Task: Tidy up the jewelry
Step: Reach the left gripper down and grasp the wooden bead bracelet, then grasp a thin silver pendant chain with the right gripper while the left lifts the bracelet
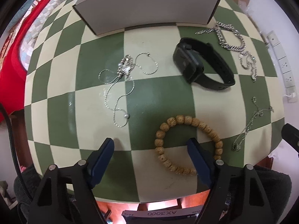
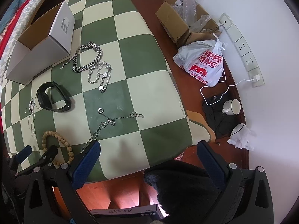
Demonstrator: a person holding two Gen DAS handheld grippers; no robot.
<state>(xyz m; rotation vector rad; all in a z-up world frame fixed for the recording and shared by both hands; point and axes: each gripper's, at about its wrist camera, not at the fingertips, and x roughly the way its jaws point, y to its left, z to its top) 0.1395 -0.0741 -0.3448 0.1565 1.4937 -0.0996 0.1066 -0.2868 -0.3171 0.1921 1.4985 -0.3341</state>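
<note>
On the green-and-cream checkered table (image 1: 160,93), the biggest thing is the white cardboard box (image 1: 147,9) at the far edge, its open top up and its long side running across the left wrist view. Next in size comes the black smartwatch (image 1: 201,63), lying on its side with the strap looped shut; its long axis slants from the screen at far left toward the near right. Right of it a heavy silver curb chain (image 1: 229,37) sits bunched near the box corner. A thin silver necklace (image 1: 121,85) with small pearls trails from the table's middle toward the near edge. The wooden bead bracelet (image 1: 186,145) lies flat as a ring at the near edge, and a fine chain (image 1: 248,127) strings out diagonally beside it.

The left gripper (image 1: 151,147) stands wide, one blue finger (image 1: 198,158) over the bracelet ring, holding nothing. The right gripper (image 2: 149,155) is likewise spread wide and empty, hanging over the table's near right corner.
</note>
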